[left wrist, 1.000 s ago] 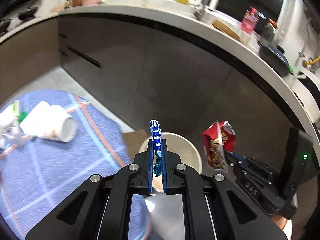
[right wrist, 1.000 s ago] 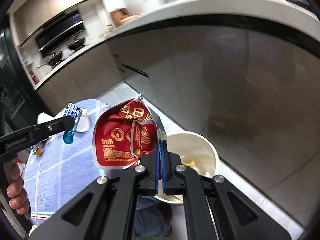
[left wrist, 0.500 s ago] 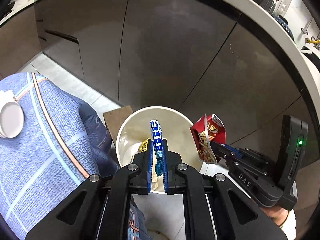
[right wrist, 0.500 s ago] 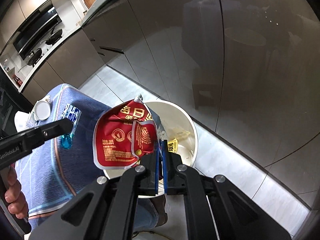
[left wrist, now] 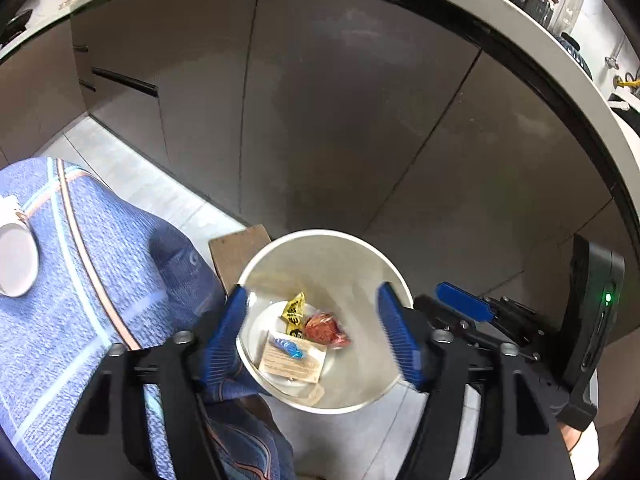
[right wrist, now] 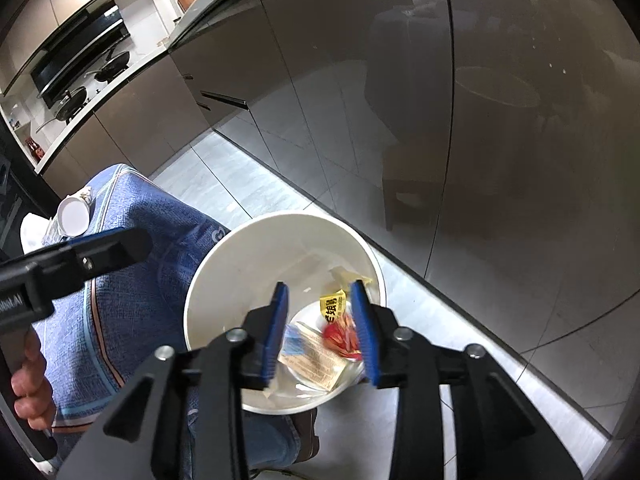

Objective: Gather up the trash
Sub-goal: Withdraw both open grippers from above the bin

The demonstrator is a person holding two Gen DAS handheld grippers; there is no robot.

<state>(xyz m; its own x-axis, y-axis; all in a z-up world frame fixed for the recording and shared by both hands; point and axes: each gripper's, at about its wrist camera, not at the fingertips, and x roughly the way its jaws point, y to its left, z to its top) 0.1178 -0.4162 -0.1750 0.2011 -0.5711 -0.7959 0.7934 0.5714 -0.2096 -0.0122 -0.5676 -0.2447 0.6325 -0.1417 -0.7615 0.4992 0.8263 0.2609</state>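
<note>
Hovering over the round white plastic bin point(left wrist: 390, 280), my left gripper point(left wrist: 312, 334) and right gripper point(right wrist: 322, 330) are both opening, nothing between their jaws; the crumpled red snack bag point(left wrist: 326, 328) and small blue wrapper point(left wrist: 289, 349) lie inside the bin

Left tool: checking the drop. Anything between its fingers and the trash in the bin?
Nothing: in the left wrist view the left tool, jaws opening, hangs over the bin and trash.

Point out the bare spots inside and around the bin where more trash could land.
Inside the white bin, the far wall side is bare. Its bottom is crowded: yellow packet, red bag, blue wrapper. Grey floor toward the cabinets is free; the blue cloth crowds the other side.
</note>
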